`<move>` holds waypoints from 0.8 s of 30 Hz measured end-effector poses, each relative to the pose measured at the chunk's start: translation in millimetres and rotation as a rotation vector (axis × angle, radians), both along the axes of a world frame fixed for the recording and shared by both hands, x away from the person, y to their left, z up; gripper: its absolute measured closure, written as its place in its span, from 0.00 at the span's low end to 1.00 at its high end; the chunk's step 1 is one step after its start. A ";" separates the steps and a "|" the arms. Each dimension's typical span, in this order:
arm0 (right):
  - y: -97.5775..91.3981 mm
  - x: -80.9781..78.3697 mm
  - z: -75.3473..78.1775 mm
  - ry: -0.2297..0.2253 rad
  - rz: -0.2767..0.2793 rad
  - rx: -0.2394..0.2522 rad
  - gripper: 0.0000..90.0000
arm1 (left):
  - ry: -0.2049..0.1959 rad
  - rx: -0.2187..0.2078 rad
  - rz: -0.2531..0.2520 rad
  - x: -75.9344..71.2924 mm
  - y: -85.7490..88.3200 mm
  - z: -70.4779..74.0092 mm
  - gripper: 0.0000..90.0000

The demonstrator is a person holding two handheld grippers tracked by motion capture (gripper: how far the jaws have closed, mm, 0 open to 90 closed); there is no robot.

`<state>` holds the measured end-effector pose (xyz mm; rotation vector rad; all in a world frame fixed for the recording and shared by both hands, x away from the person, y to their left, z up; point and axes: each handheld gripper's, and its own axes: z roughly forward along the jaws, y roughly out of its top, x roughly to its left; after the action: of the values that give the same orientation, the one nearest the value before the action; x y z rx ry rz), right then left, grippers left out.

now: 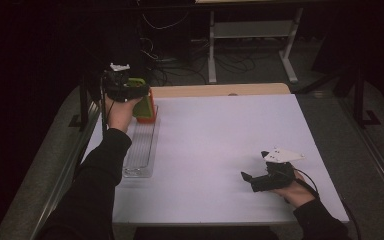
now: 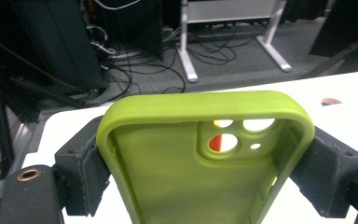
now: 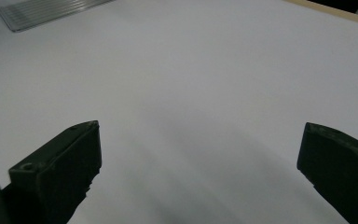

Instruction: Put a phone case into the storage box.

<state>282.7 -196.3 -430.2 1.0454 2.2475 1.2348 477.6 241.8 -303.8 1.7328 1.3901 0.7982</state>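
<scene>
Two phone cases show at the far left corner of the white bench (image 1: 220,150): one lime-green soft silicone phone case (image 2: 182,172) and one orange phone case (image 1: 149,114), which stands just behind the green one and shows red-orange through one of the camera holes in the left gripper view. Four cut-outs pierce the green case's raised camera block. One clear ribbed plastic tray (image 1: 141,150) lies along the bench's left edge, and the cases are held at its far end. Two sets of tongs are in the person's hands. The left tongs (image 2: 205,163) pinch the green case by its two long sides, one pad (image 2: 86,175) pressed on each. The right tongs (image 3: 200,158) stand spread wide with nothing between them, low over the bare bench near its right front corner, well apart from the cases.
</scene>
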 end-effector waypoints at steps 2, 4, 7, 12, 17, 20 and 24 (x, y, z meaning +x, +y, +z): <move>0.0 0.2 0.0 0.005 0.002 -0.001 0.00 | 0.004 0.013 0.021 2.3 -1.3 -3.9 0.17; 0.4 0.4 -0.1 -0.001 0.004 0.000 0.00 | 0.007 0.022 0.037 4.1 -1.9 -8.3 0.17; 0.3 0.3 0.4 -0.002 0.009 -0.001 0.00 | 0.028 0.039 0.048 7.0 -0.4 -15.7 0.17; 0.3 0.3 0.2 0.001 0.004 0.002 0.00 | 0.057 0.032 0.063 10.5 -1.3 -26.1 0.17; 0.2 0.4 0.3 0.001 0.007 0.000 0.00 | 0.076 0.025 0.069 14.2 -3.7 -34.5 0.17; 0.3 0.5 0.2 0.001 0.006 -0.001 0.00 | 0.077 0.036 0.080 16.5 -5.3 -38.2 0.17; 0.2 0.6 0.1 0.000 0.010 -0.003 0.00 | 0.086 0.044 0.082 18.3 -7.7 -41.9 0.17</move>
<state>283.3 -196.1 -430.1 1.0345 2.2558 1.2355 495.9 234.2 -345.7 1.7712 1.5199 0.8125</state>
